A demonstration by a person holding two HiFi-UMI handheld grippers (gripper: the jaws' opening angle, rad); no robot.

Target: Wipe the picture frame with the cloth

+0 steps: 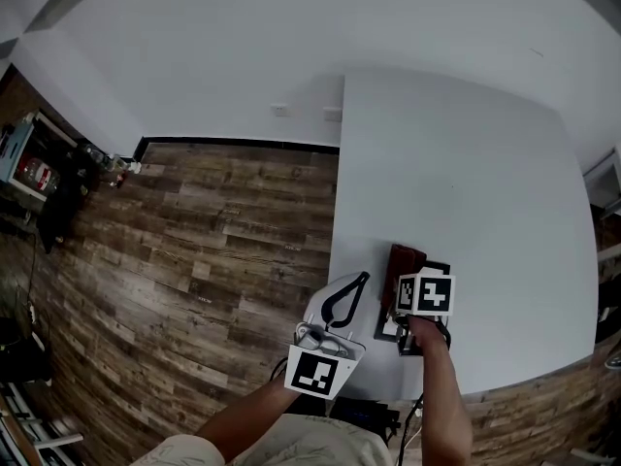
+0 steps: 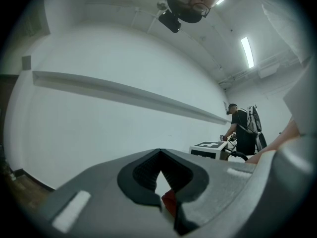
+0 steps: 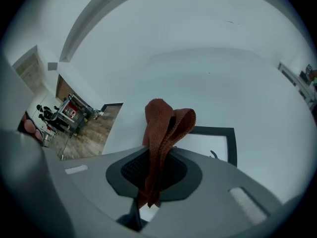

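Note:
In the head view the black picture frame [image 1: 419,343] lies flat near the white table's [image 1: 466,163] front edge, partly hidden by my right gripper [image 1: 406,278]. That gripper is shut on the dark red cloth [image 1: 403,260], which bunches up just above the frame. In the right gripper view the cloth [image 3: 163,128] stands up out of the right gripper [image 3: 161,155], with the frame [image 3: 220,140] on the table just beyond it. My left gripper [image 1: 361,280] hovers at the table's front left edge, beside the frame and apart from it. In its own view the left gripper [image 2: 159,153] is shut, tips meeting, holding nothing.
Wood floor [image 1: 194,231] lies left of the table, with shelves of items [image 1: 34,168] at the far left. The white wall [image 1: 291,37] is behind. A person [image 2: 243,130] stands at the far right of the left gripper view.

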